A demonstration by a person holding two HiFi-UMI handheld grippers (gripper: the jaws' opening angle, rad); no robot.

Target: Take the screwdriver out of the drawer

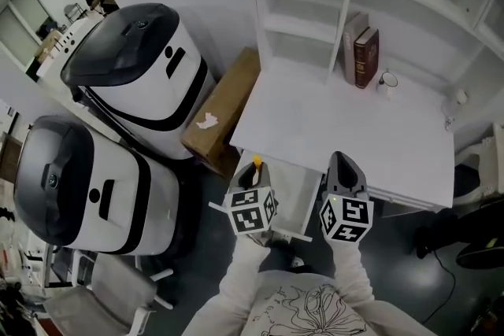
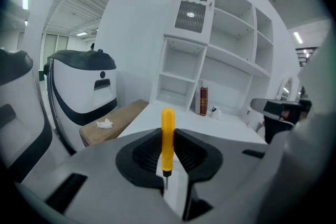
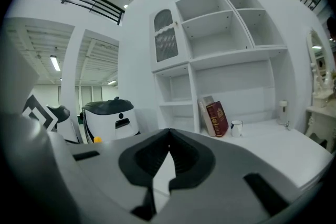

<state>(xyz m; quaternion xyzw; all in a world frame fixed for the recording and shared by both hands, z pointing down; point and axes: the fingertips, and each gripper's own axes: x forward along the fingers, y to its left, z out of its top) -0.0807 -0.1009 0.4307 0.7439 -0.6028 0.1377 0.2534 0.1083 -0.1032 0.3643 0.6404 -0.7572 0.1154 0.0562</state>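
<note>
- My left gripper [image 1: 254,174] clamps the screwdriver [image 2: 167,139], yellow handle up, at the white desk's [image 1: 331,130] front edge.
- My right gripper [image 3: 168,131] is pinched together, empty.
- Books [image 1: 361,51] stand on the desk, with a cardboard box [image 1: 224,102] beside it.

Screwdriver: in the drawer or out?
Out: the left hand-held gripper grips the screwdriver upright, raised level with the white desk.

Before you: the desk [image 1: 339,130], with the shelf unit [image 1: 303,20] at its back. On the desk two books [image 1: 361,51] stand against a shelf partition, with a mug [image 1: 387,83] just right of them. Left of the desk is a cardboard box [image 1: 224,102] and, farther left, two machines [image 1: 134,67]. At the near edge, the screwdriver [image 1: 257,163] stands between your left gripper's [image 1: 256,173] jaws.
</note>
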